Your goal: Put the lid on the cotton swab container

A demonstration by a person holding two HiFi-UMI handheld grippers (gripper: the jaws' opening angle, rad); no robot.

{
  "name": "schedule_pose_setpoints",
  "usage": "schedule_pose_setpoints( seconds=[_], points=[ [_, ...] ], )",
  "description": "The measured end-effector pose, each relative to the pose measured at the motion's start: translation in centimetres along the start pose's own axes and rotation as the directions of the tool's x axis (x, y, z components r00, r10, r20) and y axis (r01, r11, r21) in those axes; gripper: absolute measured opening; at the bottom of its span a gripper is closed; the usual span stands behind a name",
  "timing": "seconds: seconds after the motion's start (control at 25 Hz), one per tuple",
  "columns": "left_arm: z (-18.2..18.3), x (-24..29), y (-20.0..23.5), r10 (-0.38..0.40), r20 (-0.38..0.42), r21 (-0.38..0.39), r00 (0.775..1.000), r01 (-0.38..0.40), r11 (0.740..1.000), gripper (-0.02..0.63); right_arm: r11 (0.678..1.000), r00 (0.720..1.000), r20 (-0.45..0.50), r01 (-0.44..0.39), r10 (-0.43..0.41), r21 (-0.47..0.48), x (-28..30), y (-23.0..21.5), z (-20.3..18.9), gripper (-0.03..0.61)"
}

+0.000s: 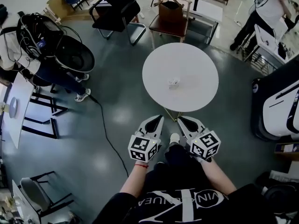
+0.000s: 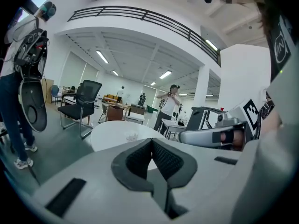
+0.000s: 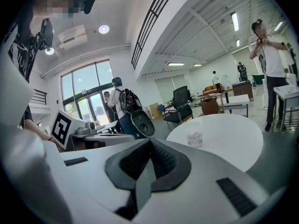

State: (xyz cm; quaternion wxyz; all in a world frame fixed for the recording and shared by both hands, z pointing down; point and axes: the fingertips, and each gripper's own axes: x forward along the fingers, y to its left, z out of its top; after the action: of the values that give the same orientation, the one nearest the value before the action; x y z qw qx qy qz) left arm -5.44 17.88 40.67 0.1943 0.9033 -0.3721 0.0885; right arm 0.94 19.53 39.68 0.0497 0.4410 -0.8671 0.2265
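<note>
Grey floor point(image 1: 117, 106) runs open to the round white table point(image 1: 196, 64), with a black office chair point(image 1: 117, 8) and a brown chair point(image 1: 170, 15) beyond it and a black cable point(image 1: 105, 129) trailing at left. Near the table's middle sits the cotton swab container point(image 1: 174, 82), small and clear with dark print on its side, standing upright and too squat to show a long axis. The left gripper point(image 1: 158, 119) and right gripper point(image 1: 183, 120) hang side by side short of the table, each with its jaws pressed together, empty.

The cotton swab container point(image 1: 174, 82) on the table point(image 1: 201, 62) is too small to tell open from covered.
</note>
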Motion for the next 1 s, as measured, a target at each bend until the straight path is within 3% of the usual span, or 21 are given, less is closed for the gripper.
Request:
schedule_pose_setpoints(
  seconds=[0.6, 1.0],
  points=[
    [1.6, 11.2, 2.3, 0.038, -0.064, -0.03, 0.997, -0.04, 0.999, 0.006, 0.997, 0.996, -0.064, -0.064, 0.067, 0.049, 4.9, -10.4, 2.5, 0.003],
    [0.3, 13.6, 3.2, 0.058, -0.09, -0.062, 0.994, -0.063, 0.996, 0.006, 0.991, 0.988, -0.106, -0.104, 0.113, 0.088, 6.8, -12.3, 1.0, 0.003]
  ],
)
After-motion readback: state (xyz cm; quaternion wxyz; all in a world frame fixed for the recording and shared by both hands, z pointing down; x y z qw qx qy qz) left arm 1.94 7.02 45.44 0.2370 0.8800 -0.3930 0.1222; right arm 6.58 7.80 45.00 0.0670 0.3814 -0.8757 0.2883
